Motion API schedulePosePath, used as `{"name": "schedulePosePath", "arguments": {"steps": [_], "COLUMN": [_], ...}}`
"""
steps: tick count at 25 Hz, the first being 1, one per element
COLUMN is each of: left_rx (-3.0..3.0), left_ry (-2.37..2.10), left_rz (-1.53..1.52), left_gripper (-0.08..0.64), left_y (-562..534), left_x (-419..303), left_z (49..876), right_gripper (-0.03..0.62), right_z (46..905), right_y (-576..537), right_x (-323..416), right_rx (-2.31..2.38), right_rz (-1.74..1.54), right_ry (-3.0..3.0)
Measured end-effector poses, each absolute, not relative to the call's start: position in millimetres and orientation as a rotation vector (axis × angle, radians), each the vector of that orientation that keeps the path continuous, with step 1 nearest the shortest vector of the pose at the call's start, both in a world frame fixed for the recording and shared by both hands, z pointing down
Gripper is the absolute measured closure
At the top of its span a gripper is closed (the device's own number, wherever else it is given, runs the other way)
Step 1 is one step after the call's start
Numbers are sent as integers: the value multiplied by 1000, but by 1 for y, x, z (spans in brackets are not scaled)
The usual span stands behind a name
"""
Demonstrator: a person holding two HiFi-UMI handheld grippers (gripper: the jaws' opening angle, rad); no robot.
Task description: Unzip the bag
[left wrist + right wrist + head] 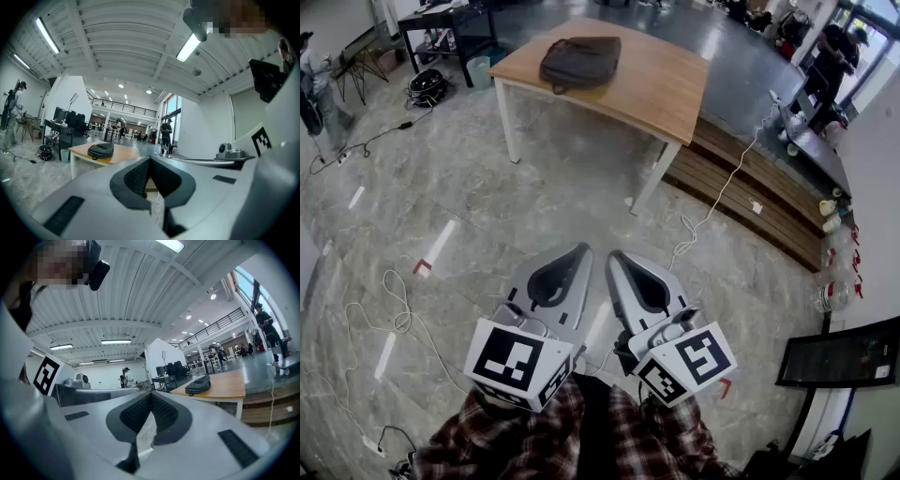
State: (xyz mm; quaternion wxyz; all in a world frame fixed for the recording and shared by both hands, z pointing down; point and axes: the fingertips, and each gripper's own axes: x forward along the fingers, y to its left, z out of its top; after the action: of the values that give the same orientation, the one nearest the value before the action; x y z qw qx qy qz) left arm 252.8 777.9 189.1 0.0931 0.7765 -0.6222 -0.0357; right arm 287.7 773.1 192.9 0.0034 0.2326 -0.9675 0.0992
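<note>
The dark bag (579, 62) lay flat on the wooden table (666, 89), well apart from both grippers, across the floor. The left gripper (578, 249) and the right gripper (615, 256) were side by side, near the person's checked sleeves (534, 441). Each had its jaws pressed together with nothing between them. The only print was the black and white square shapes on each marker cube (517, 364). Only the head view showed a white cable (712, 202) on the floor. Only the gripper views showed the ceiling lights (190, 47). In the left gripper view the bag sat to the left of the jaws. In the right gripper view it sat to their right.
</note>
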Motion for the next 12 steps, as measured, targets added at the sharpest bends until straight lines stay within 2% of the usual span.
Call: {"name": "schedulePosePath", "arguments": {"steps": [6,12], "left_rx": [2316,2359], "left_ry": [-1842,-1826], "left_rz": [-120,-133], "left_gripper": [554,554], "left_y": [723,655], "left_x": [207,132], "left_z": [187,181], "right_gripper": [581,581], "right_z": [192,184], "right_y": [719,644], "right_x": [244,169], "right_rx": [740,791], "right_rz": [308,275], "right_ry": [-3035,-3046]}}
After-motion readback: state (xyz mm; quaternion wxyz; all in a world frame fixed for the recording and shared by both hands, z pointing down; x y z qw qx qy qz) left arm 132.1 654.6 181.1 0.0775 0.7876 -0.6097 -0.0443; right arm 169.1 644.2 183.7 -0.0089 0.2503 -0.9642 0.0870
